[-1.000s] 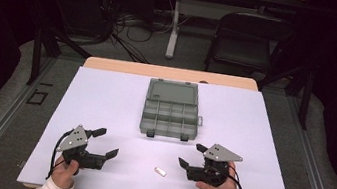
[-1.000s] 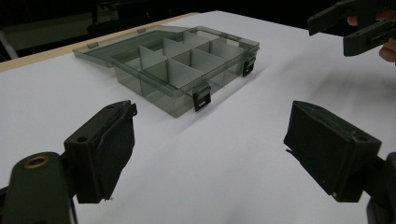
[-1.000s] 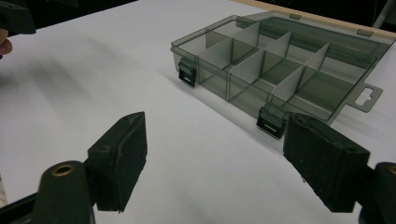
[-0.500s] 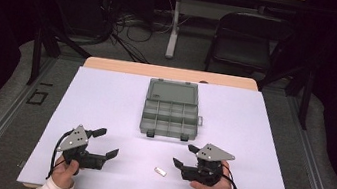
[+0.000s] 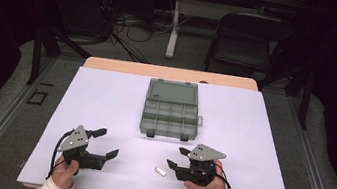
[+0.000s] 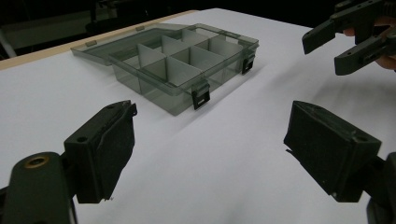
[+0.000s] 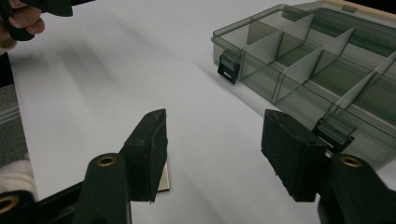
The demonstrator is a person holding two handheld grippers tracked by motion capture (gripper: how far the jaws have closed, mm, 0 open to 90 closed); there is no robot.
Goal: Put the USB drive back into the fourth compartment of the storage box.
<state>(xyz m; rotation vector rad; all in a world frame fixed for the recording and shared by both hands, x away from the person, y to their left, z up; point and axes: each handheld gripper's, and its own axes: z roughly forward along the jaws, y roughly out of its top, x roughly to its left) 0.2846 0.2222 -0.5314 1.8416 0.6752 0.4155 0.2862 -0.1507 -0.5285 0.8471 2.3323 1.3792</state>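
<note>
White covers the table point(image 5: 105, 100) in front of you, with a strip of bare wood showing along its far edge. Near the middle of it sits a smoky translucent organiser box point(image 5: 169, 117), lid folded back flat towards the far side, its compartments split by pale dividers and two dark latches hanging from the near wall. No contents can be made out in the compartments.

Your left gripper point(image 5: 109, 145) sits at the near left of the table, held in your left hand point(image 5: 65, 170). Its jaws stand wide apart with nothing between them; in the left gripper view they frame bare white surface, with the box beyond and your other gripper off at the upper right.

Your right gripper point(image 5: 174, 158) is at the near right, cradled in your right hand point(image 5: 208, 186), pointing leftwards across the table. Its jaws are also spread open and hold nothing. A small flat pale piece point(image 5: 160, 172) lies on the table just beside those jaws, on the side toward your left gripper; in the right gripper view it point(image 7: 163, 178) peeks out from behind the left-hand jaw, and whether the jaw touches it you cannot tell. The box's near corner lies just past the other jaw.

A dark folding chair point(image 5: 248, 38) stands on the floor beyond the table.
</note>
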